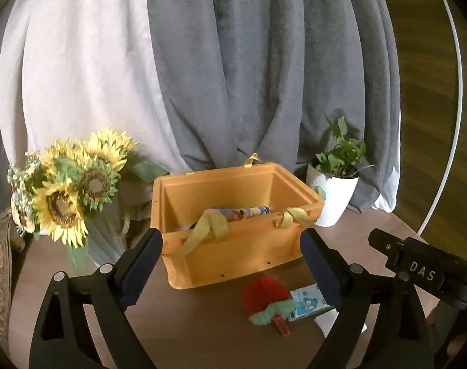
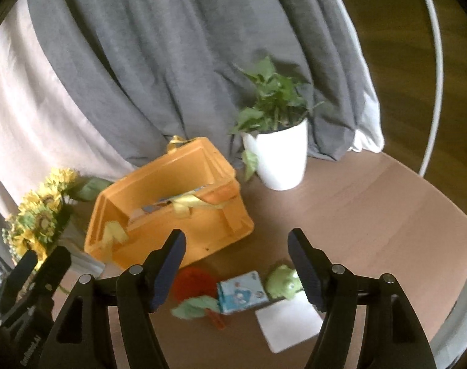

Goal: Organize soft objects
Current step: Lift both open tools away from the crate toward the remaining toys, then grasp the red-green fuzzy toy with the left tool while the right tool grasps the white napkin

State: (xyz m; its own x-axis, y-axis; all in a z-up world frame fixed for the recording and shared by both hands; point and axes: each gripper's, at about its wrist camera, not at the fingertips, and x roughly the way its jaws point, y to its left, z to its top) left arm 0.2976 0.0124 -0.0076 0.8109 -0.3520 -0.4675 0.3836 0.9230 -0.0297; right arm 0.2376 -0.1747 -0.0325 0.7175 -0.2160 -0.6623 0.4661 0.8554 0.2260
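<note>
On the round brown table [image 2: 371,209], a red soft toy [image 1: 264,292] with green leaves lies just beside a blue picture cube [image 2: 242,295], and a green frog toy [image 2: 284,281] sits at the cube's 3 o'clock side. At 12 o'clock from them stands the orange box [image 1: 233,212] with yellow straps, holding some cloth things. Both tongs are wide open and hold nothing: the left gripper [image 1: 230,264] and the right gripper [image 2: 236,267].
</note>
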